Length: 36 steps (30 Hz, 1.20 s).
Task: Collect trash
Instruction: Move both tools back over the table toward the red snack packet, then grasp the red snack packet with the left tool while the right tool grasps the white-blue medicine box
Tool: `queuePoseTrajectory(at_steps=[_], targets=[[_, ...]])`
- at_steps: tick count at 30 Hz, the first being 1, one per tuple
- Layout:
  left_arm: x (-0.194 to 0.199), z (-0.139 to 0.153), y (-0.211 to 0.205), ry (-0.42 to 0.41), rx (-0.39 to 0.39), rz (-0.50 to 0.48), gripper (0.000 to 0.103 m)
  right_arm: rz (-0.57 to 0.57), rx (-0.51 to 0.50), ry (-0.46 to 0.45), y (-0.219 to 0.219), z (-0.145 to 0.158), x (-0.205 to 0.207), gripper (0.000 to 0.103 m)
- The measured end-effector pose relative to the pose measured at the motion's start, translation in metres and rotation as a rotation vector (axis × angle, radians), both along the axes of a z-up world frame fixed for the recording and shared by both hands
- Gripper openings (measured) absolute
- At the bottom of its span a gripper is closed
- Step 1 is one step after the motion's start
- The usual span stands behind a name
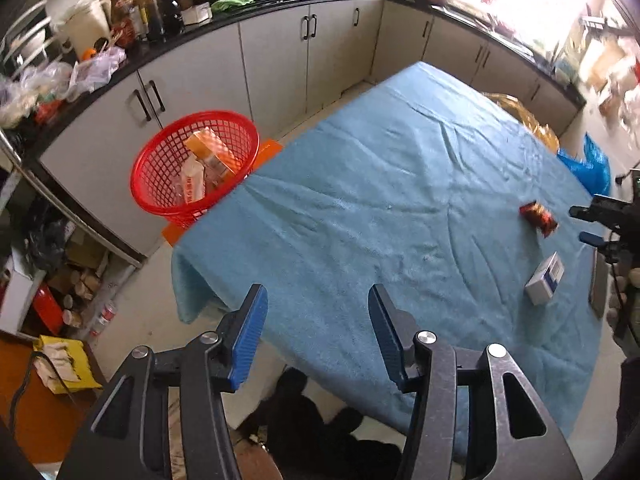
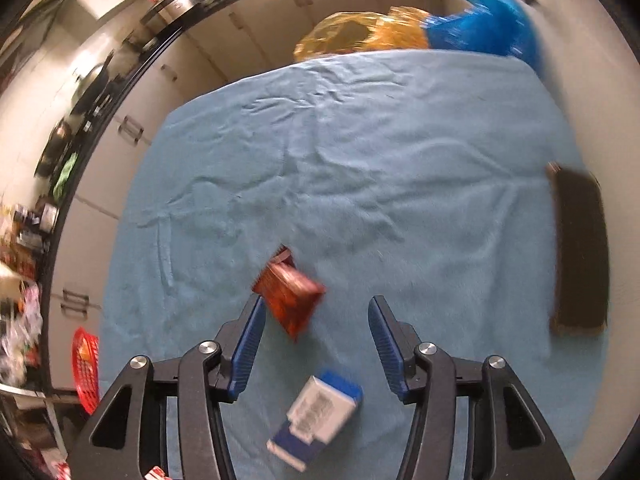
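Trash on the table: a red-brown snack wrapper [image 2: 290, 298] and a white-and-blue carton [image 2: 320, 410] lie close together on the blue cloth [image 2: 360, 180], toward the table's near right edge as the left wrist view shows them. Right gripper [image 2: 316, 344] hangs above both with its jaws parted and holding nothing; the wrapper sits just beyond its left finger [image 2: 248, 344], the carton below and between the fingers, neither touched by the pads. Dark flat object [image 2: 580, 252] rests at the cloth's right edge. Left gripper [image 1: 318, 334], likewise released and empty, is over the near edge of the table. Red mesh basket [image 1: 160, 184] stands off the table's far left corner on an orange stool [image 1: 268, 150] and already contains orange and white packaging [image 1: 206, 164]. Yellow bag [image 2: 360, 34] and blue bag [image 2: 480, 26] lie beyond the far edge.
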State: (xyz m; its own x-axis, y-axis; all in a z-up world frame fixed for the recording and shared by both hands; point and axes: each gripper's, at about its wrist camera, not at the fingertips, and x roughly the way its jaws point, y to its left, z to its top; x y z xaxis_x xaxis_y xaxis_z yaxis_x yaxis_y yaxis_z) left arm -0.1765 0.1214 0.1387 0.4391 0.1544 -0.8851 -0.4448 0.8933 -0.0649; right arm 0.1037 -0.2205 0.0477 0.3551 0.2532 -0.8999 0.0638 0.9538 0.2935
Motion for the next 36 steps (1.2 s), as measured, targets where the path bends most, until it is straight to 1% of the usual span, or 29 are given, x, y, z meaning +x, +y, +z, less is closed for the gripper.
queuePoseTrajectory(at_steps=[1, 3, 7, 8, 10, 11, 13, 14, 15, 16, 17, 18, 19, 21, 22, 25, 26, 27, 30, 33, 34, 36], targets=[[0.004, -0.003, 0.001, 0.003, -0.019, -0.013, 0.051, 0.017, -0.018, -0.003, 0.004, -0.002, 0.006, 0.058], [0.014, -0.01, 0.0, 0.023, -0.018, -0.046, 0.051, 0.051, -0.048, 0.006, 0.014, -0.009, 0.018, 0.058], [0.021, -0.001, -0.002, 0.001, 0.007, -0.116, 0.051, 0.102, -0.082, 0.055, 0.031, -0.034, 0.033, 0.057], [0.022, 0.003, -0.002, -0.007, 0.016, -0.131, 0.051, 0.114, -0.083, 0.071, 0.035, -0.039, 0.034, 0.054], [0.025, 0.007, 0.001, -0.01, 0.03, -0.15, 0.052, 0.146, -0.042, 0.104, 0.048, -0.048, 0.031, 0.041], [0.028, 0.008, 0.003, -0.006, 0.033, -0.16, 0.052, 0.176, 0.007, 0.131, 0.058, -0.052, 0.026, 0.034], [0.033, 0.008, 0.006, 0.003, 0.031, -0.179, 0.052, 0.227, 0.065, 0.166, 0.074, -0.055, 0.016, 0.033], [0.038, 0.007, 0.006, 0.01, 0.033, -0.191, 0.052, 0.276, 0.12, 0.192, 0.087, -0.055, 0.005, 0.033], [0.043, 0.006, 0.006, 0.014, 0.034, -0.204, 0.052, 0.306, 0.151, 0.203, 0.094, -0.054, -0.002, 0.035], [0.048, 0.005, 0.005, 0.018, 0.029, -0.22, 0.052, 0.342, 0.176, 0.207, 0.101, -0.048, -0.012, 0.035], [0.052, 0.004, 0.002, 0.021, 0.022, -0.237, 0.052, 0.352, 0.184, 0.189, 0.102, -0.041, -0.021, 0.035], [0.058, 0.003, 0.0, 0.023, 0.013, -0.256, 0.052, 0.349, 0.189, 0.173, 0.1, -0.036, -0.027, 0.039], [0.063, 0.001, -0.004, 0.025, -0.001, -0.278, 0.052, 0.332, 0.194, 0.16, 0.094, -0.029, -0.033, 0.049], [0.077, -0.003, -0.012, 0.032, -0.047, -0.326, 0.053, 0.26, 0.187, 0.116, 0.07, -0.014, -0.048, 0.061], [0.085, -0.007, -0.017, 0.04, -0.081, -0.352, 0.053, 0.221, 0.166, 0.095, 0.056, -0.009, -0.055, 0.063], [0.106, -0.02, -0.033, 0.072, -0.168, -0.41, 0.054, 0.12, 0.101, 0.077, 0.022, -0.003, -0.066, 0.065], [0.112, -0.026, -0.039, 0.084, -0.191, -0.427, 0.054, 0.076, 0.08, 0.088, 0.008, -0.006, -0.072, 0.066], [0.117, -0.031, -0.046, 0.098, -0.21, -0.446, 0.054, 0.056, 0.075, 0.097, 0.001, -0.006, -0.075, 0.066], [0.134, -0.049, -0.072, 0.157, -0.27, -0.525, 0.054, -0.008, 0.062, 0.142, -0.019, -0.02, -0.08, 0.066], [0.147, -0.064, -0.099, 0.211, -0.31, -0.597, 0.056, -0.047, 0.082, 0.17, -0.021, -0.033, -0.084, 0.066], [0.151, -0.07, -0.108, 0.231, -0.328, -0.609, 0.056, -0.054, 0.094, 0.177, -0.019, -0.039, -0.083, 0.066], [0.157, -0.076, -0.114, 0.252, -0.357, -0.604, 0.056, -0.063, 0.103, 0.19, -0.013, -0.047, -0.076, 0.066]])
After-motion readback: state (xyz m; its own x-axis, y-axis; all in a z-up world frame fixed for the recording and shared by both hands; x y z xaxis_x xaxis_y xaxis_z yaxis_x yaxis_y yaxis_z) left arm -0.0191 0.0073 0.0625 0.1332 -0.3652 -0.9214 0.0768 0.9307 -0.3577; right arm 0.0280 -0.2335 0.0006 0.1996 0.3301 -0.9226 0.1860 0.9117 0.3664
